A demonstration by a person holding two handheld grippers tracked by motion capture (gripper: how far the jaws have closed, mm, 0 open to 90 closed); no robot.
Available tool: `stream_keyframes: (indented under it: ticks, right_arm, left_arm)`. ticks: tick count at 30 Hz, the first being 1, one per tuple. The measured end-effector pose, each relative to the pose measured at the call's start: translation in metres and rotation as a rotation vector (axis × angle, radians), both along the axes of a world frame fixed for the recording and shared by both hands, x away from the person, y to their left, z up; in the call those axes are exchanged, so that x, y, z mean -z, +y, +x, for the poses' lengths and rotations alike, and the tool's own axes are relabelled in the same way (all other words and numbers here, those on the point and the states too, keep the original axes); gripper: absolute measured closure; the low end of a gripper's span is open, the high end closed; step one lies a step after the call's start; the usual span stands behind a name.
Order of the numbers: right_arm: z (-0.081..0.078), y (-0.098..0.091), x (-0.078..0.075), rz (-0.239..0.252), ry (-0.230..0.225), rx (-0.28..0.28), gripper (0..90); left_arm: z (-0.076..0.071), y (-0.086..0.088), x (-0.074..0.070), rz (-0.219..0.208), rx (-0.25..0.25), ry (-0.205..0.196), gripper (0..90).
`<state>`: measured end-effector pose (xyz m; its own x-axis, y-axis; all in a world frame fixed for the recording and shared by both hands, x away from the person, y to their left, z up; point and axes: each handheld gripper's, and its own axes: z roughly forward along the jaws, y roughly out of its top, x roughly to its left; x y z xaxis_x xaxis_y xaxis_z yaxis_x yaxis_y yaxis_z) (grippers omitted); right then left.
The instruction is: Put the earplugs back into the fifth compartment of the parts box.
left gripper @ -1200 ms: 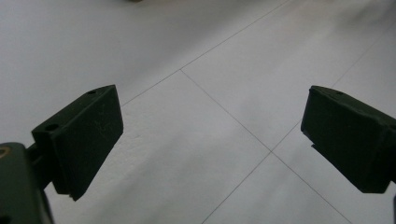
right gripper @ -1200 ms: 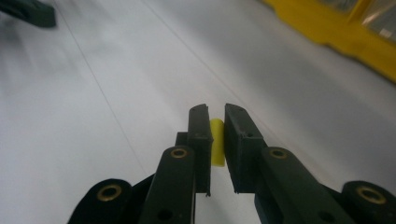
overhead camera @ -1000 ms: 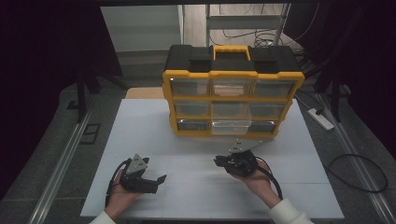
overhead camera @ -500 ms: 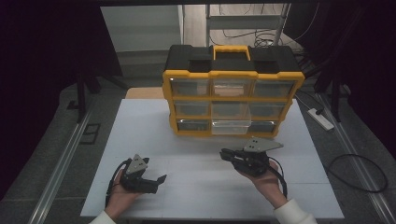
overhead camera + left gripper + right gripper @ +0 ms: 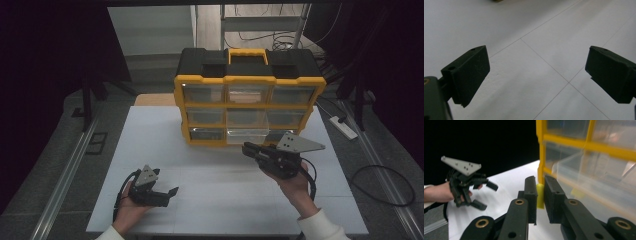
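Your right gripper [image 5: 248, 148], jaws pressed together on nothing, hangs just before the partly pulled-out clear drawer [image 5: 247, 135] in the bottom row of the yellow organizer [image 5: 248, 79] at the counter's [image 5: 150, 135] far edge; your left gripper [image 5: 170, 192] rests spread near the front-left corner.

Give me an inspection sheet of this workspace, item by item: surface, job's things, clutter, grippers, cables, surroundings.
Surface: white table, thin seam lines, bare around the hands.
Job's things: yellow and black drawer organizer at the far side; its bottom middle clear drawer is pulled partly out.
Clutter: nothing seen.
Grippers: left gripper low over the table, jaws open, nothing between them; right gripper raised near the pulled drawer, jaws almost together, nothing visible between them.
Cables: a black cable loops from the right gripper; another black cable lies on the floor.
Surroundings: white power strip on the floor, dark curtains, metal rails.
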<state>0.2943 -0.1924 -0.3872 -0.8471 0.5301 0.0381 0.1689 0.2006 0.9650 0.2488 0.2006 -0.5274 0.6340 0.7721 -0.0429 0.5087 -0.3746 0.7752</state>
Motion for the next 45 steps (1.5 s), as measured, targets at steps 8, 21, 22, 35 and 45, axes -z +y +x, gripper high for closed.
stream_keyframes:
  ticks: [8, 21, 22, 35, 45]
  right_arm:
    - [0.022, 0.002, -0.025, 0.019, -0.033, 0.045, 79.9]
    - [0.066, 0.013, -0.028, -0.05, 0.0, 0.111, 79.5]
    - [0.067, 0.014, -0.028, -0.052, 0.0, 0.111, 79.5]
    - [0.073, 0.018, -0.027, -0.079, -0.023, 0.189, 40.5]
    - [0.059, 0.015, -0.029, -0.068, -0.046, 0.172, 30.3]
  left_arm:
    - [0.0, 0.0, 0.0, 0.001, 0.001, 0.0, 5.4]
    - [0.0, 0.0, 0.0, 0.0, 0.002, -0.002, 5.4]
    - [0.0, 0.0, 0.0, 0.0, 0.002, -0.002, 5.5]
    - [0.0, 0.0, 0.0, -0.003, 0.005, 0.0, 5.4]
    - [0.0, 0.0, -0.003, -0.015, -0.003, -0.009, 5.4]
